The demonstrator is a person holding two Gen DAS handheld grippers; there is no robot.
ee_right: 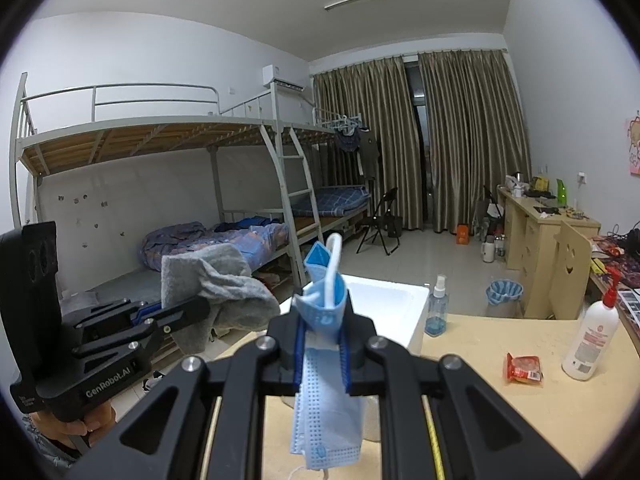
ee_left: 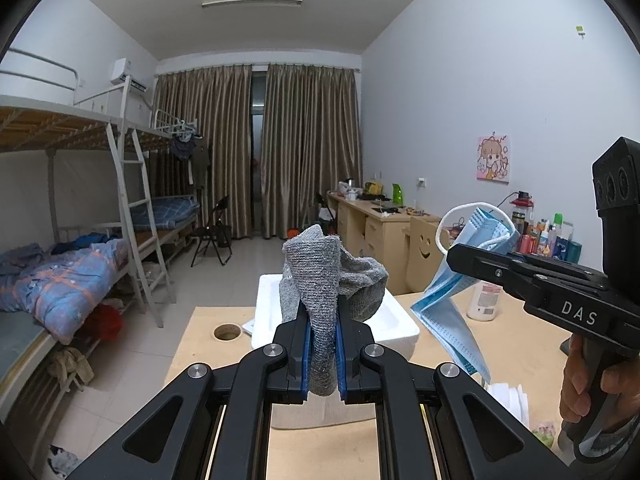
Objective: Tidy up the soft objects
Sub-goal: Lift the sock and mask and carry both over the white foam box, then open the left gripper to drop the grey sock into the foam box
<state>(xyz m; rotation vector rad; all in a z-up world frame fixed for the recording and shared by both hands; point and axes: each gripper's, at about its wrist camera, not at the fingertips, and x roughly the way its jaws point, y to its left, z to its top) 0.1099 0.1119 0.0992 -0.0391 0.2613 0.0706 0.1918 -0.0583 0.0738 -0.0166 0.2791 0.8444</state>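
Note:
My left gripper [ee_left: 323, 354] is shut on a grey knitted sock [ee_left: 326, 280], which stands up between the blue pads and flops over at the top. The same sock [ee_right: 212, 280] and left gripper [ee_right: 196, 312] show at the left of the right wrist view. My right gripper [ee_right: 323, 354] is shut on a blue face mask [ee_right: 324, 400] that hangs below the jaws, its white ear loop [ee_right: 334, 256] sticking up. In the left wrist view the mask [ee_left: 452, 296] dangles from the right gripper [ee_left: 460, 256]. Both are held above the table, just short of a white foam box [ee_left: 268, 304] [ee_right: 384, 300].
The wooden table [ee_right: 500, 420] carries a blue spray bottle [ee_right: 437, 312], a red snack packet [ee_right: 524, 369] and a white pump bottle [ee_right: 592, 344]. A round hole [ee_left: 227, 332] sits in the tabletop. A hand [ee_left: 592, 384] grips the right handle. Bunk beds [ee_right: 180, 184] stand left, desks right.

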